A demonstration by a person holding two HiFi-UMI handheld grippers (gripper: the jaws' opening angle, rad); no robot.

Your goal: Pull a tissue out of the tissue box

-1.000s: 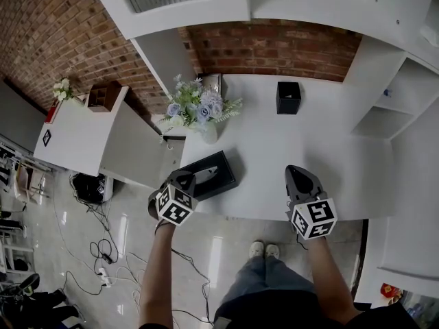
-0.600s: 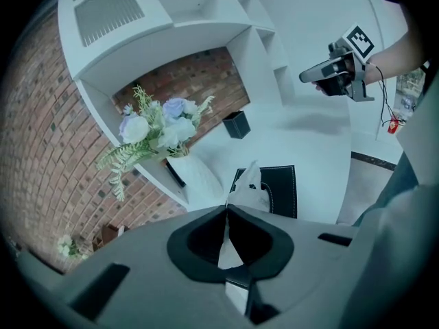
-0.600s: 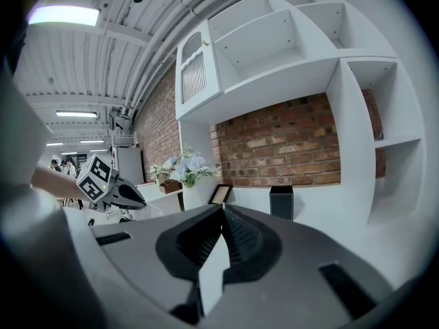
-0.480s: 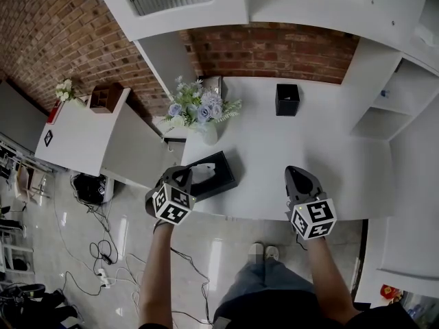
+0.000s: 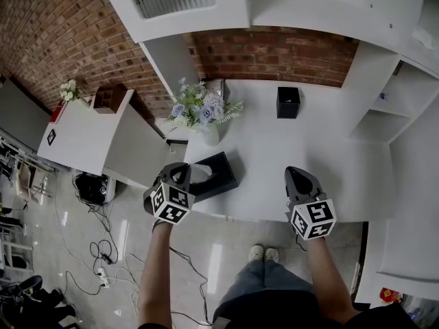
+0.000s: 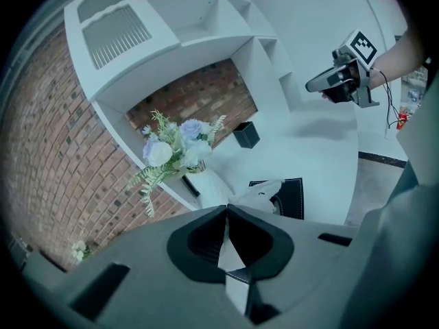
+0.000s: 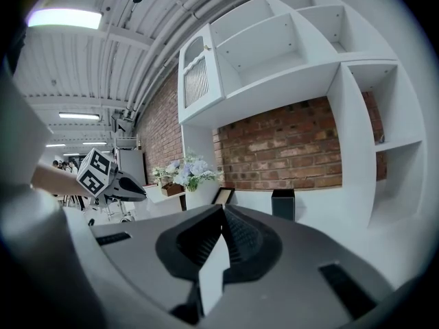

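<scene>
The left tool (image 6: 226,210) had its jaws pressed together, seemingly on a corner of the tissue (image 6: 264,192) rising from the black tissue box (image 6: 297,201) at the near edge of the surface (image 6: 322,153). The right tool (image 7: 221,211) hung closed and empty, well apart. With nothing pinning the box, pulling could drag it off, or tear the sheet.

Dark grey moulded left gripper (image 5: 180,171) and matching right gripper (image 5: 294,173), each carrying a white cube (image 5: 171,204) with black square markers. At six o'clock: grey-blue jeans (image 5: 264,283), white shoes (image 5: 264,253), forearms unsleeved.
</scene>
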